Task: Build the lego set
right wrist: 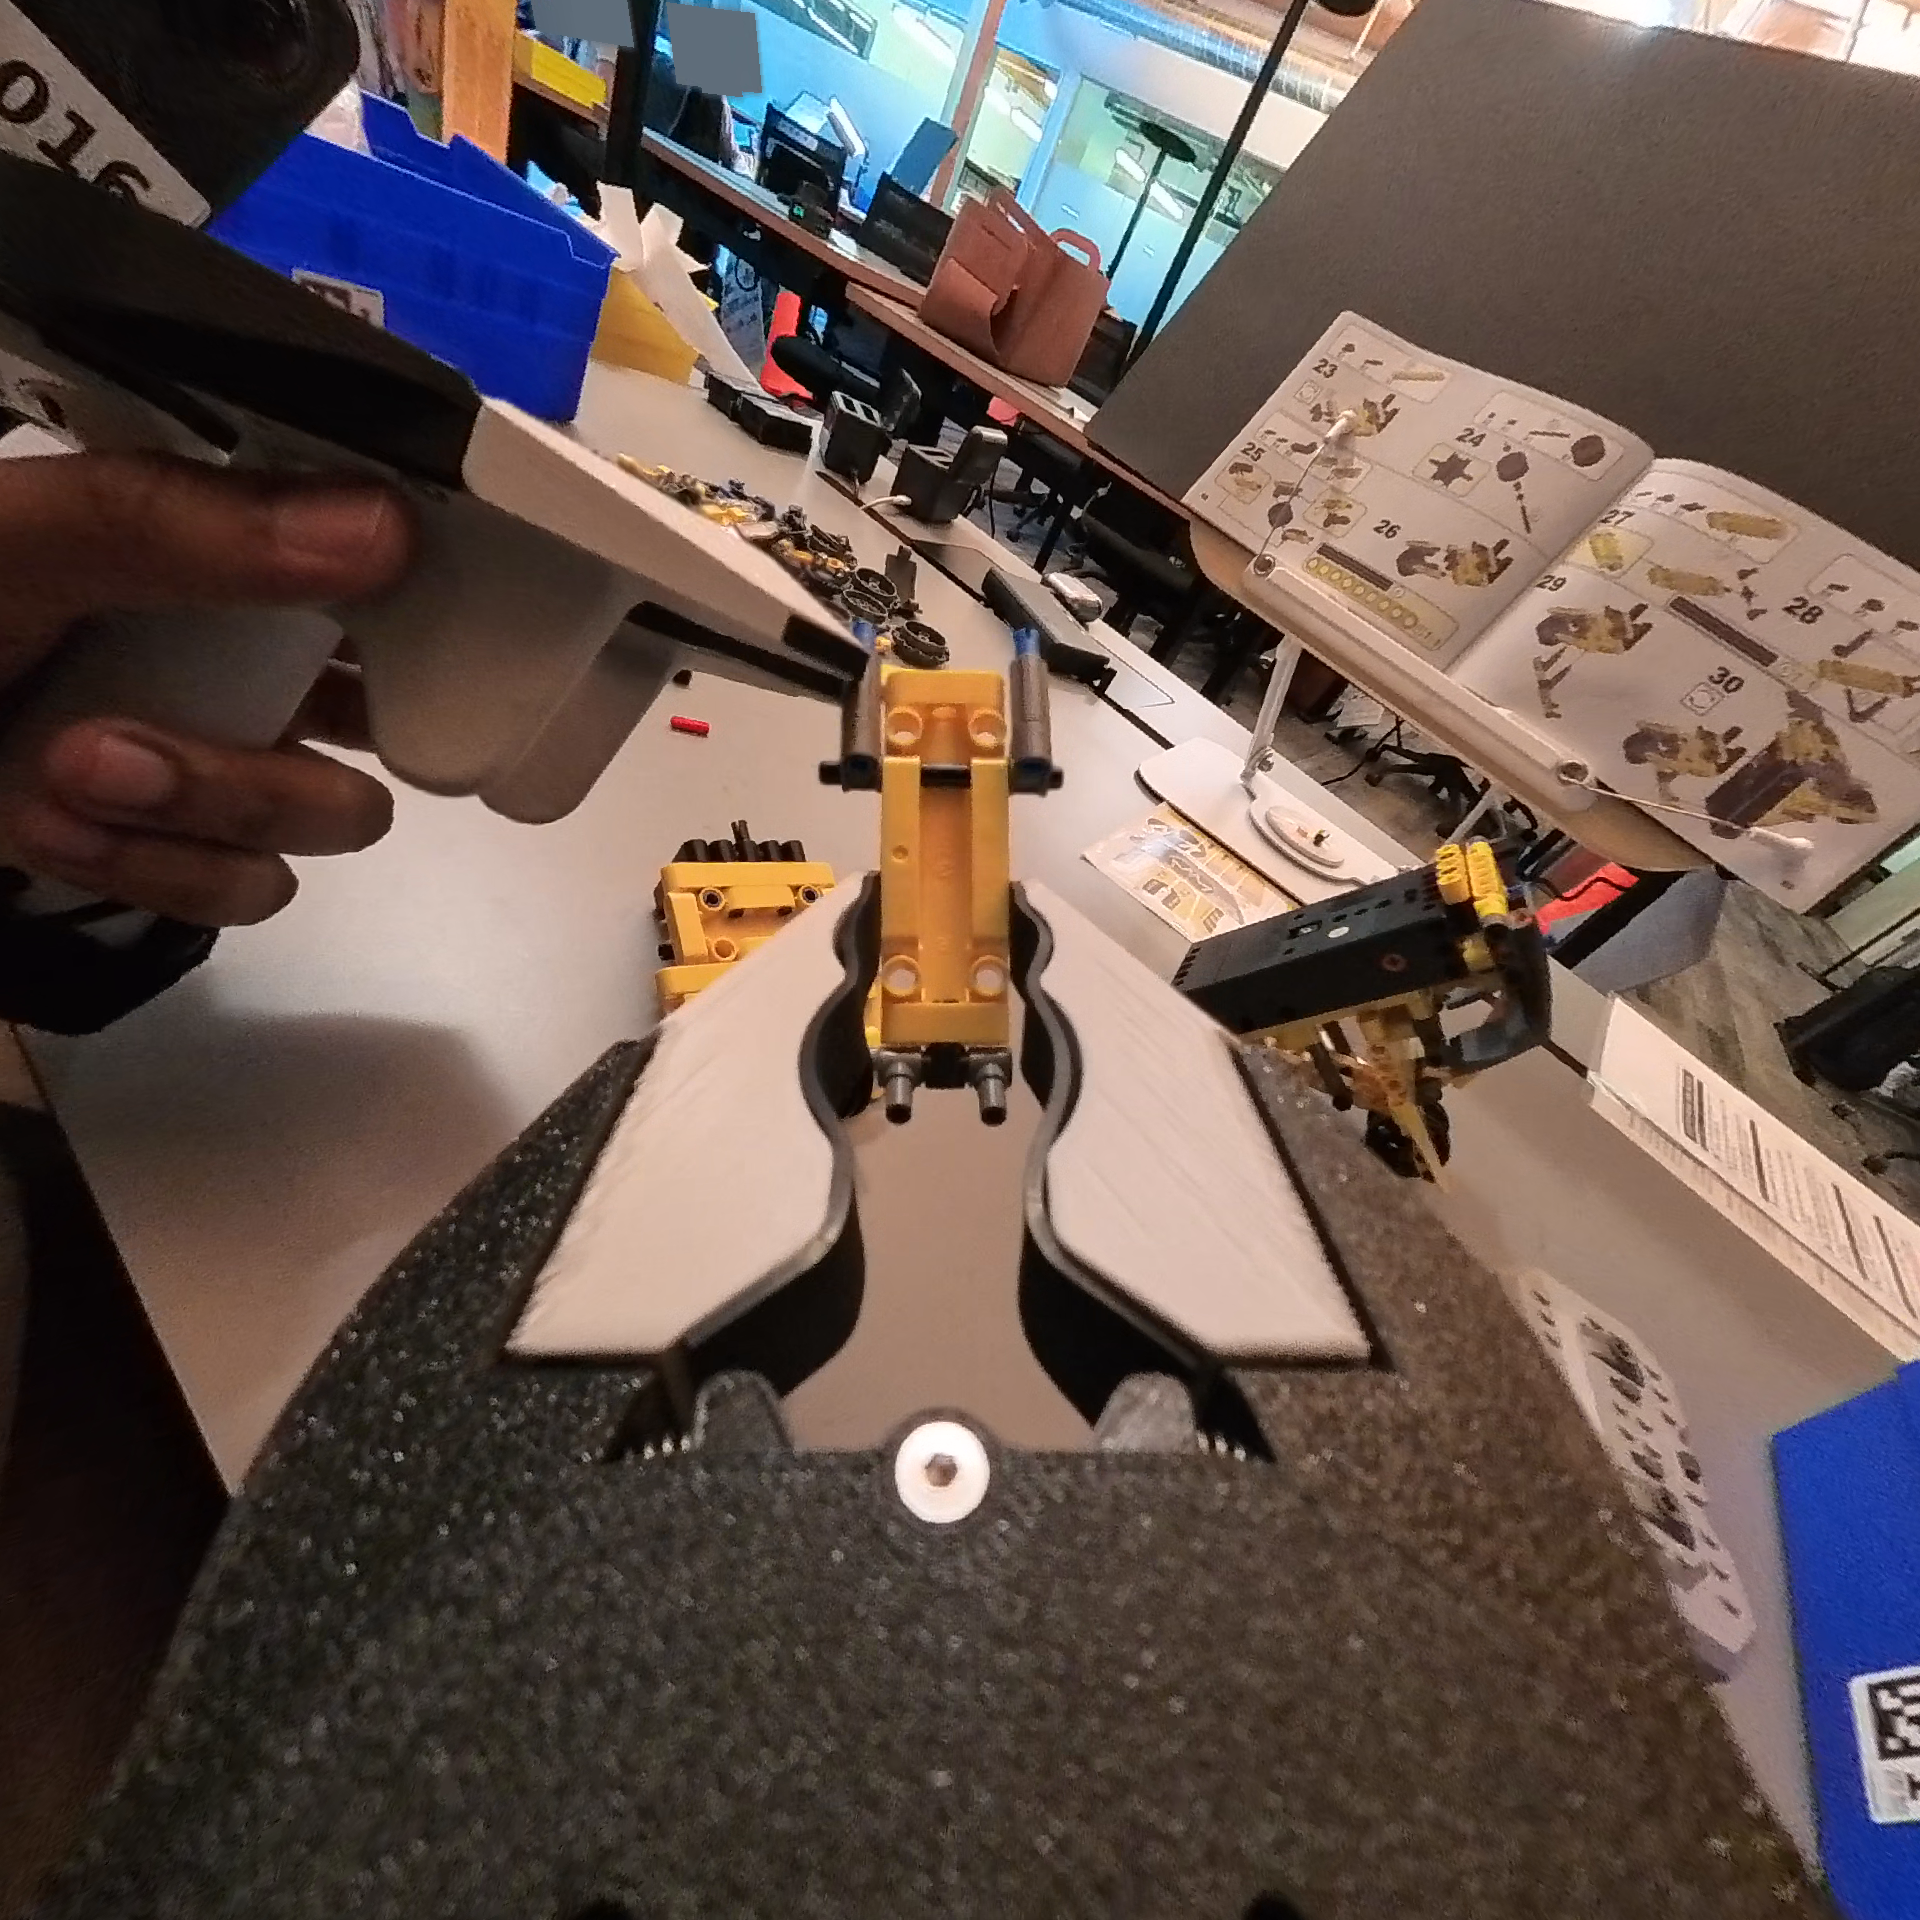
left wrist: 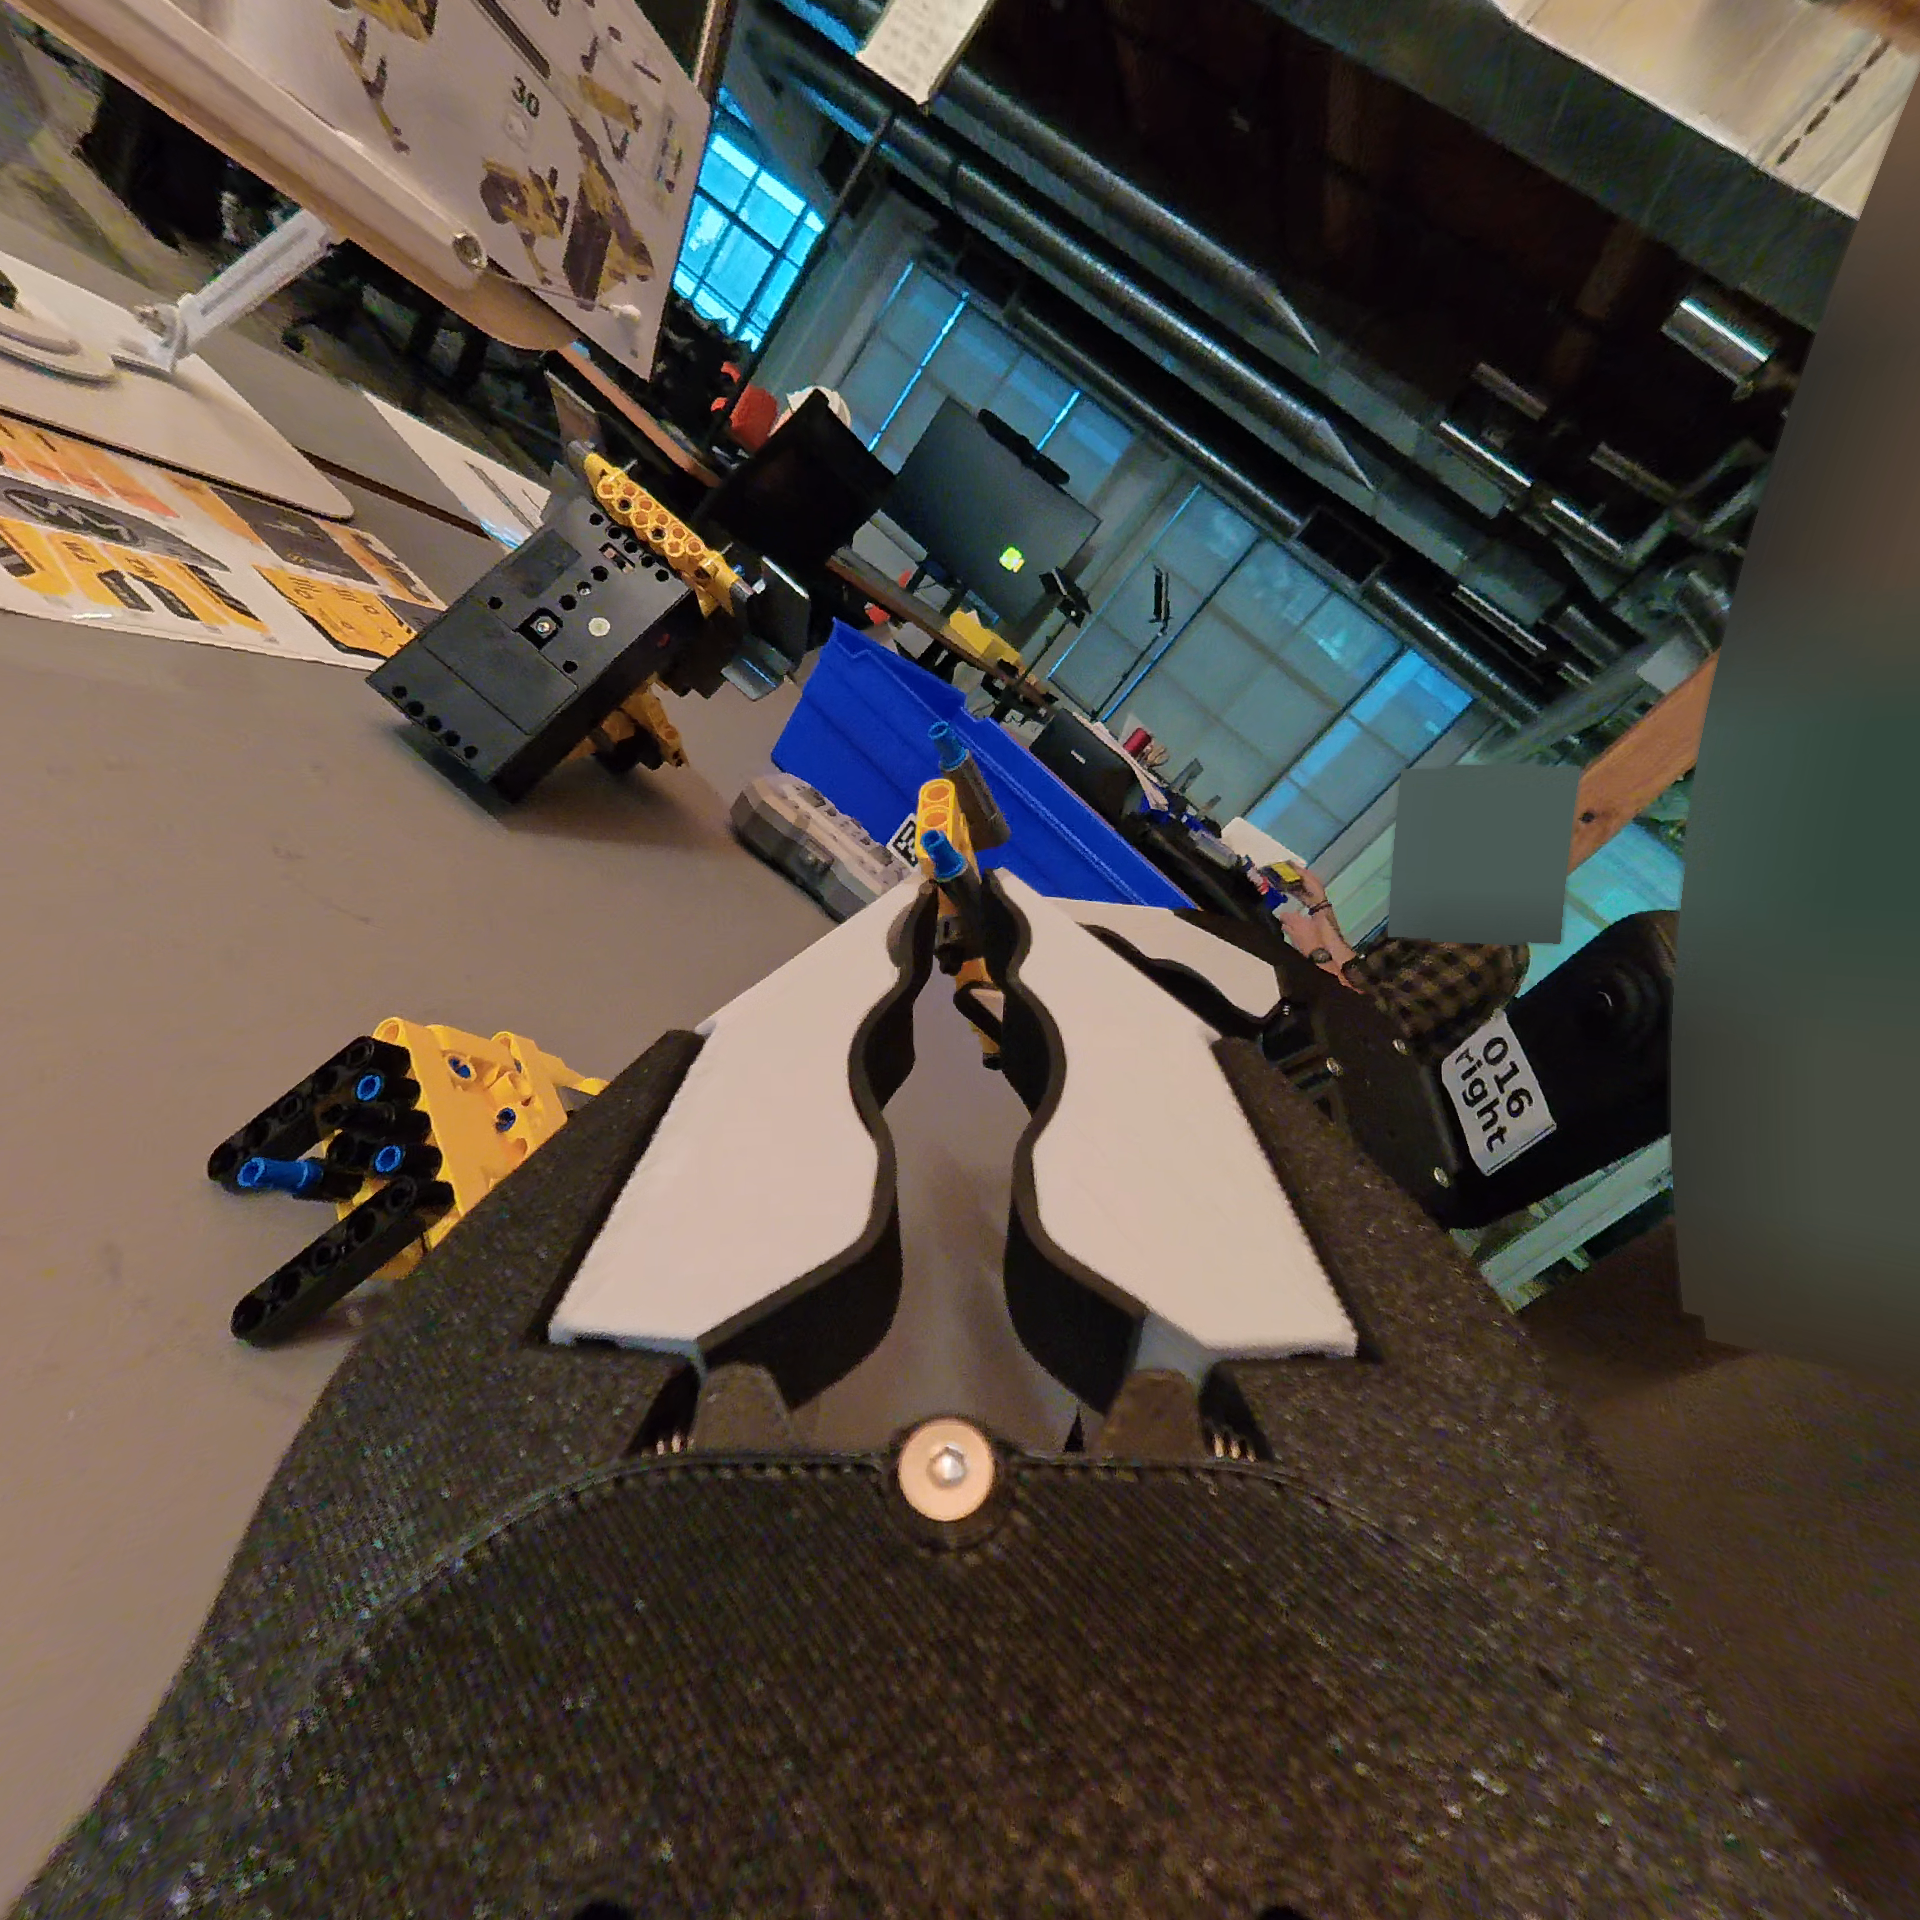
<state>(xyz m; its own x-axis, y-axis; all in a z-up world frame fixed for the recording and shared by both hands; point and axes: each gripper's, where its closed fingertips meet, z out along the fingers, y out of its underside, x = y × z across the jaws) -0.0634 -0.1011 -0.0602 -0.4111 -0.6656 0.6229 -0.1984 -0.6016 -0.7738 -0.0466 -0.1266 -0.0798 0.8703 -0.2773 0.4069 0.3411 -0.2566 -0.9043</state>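
My right gripper (right wrist: 943,888) is shut on a yellow brick frame (right wrist: 943,831) and holds it above the grey table (right wrist: 416,1039). The frame has a black cylinder with a blue pin on each side and two grey pins at its near end. My left gripper (left wrist: 958,896) is shut on the left black cylinder (right wrist: 860,717) near its far end. It reaches in from the left in the right wrist view (right wrist: 847,660), held by a hand (right wrist: 156,644). In the left wrist view the frame (left wrist: 951,821) shows edge-on past the fingertips.
A black-and-yellow brick model (left wrist: 540,644) (right wrist: 1371,956) and a yellow scoop part with black beams (left wrist: 416,1122) (right wrist: 727,914) lie on the table. An instruction booklet (right wrist: 1558,582) stands on a holder. Blue bins (left wrist: 914,748) (right wrist: 436,281), loose parts (right wrist: 810,540) and a sticker sheet (left wrist: 156,540) lie around. The grippers' ends are close to 4 centimeters from one another. The black-and-yellow brick model (right wrist: 1371,956) is about equally far from each gripper, around 20 centimeters. The left camera catches it too, in the left wrist view (left wrist: 649,641).
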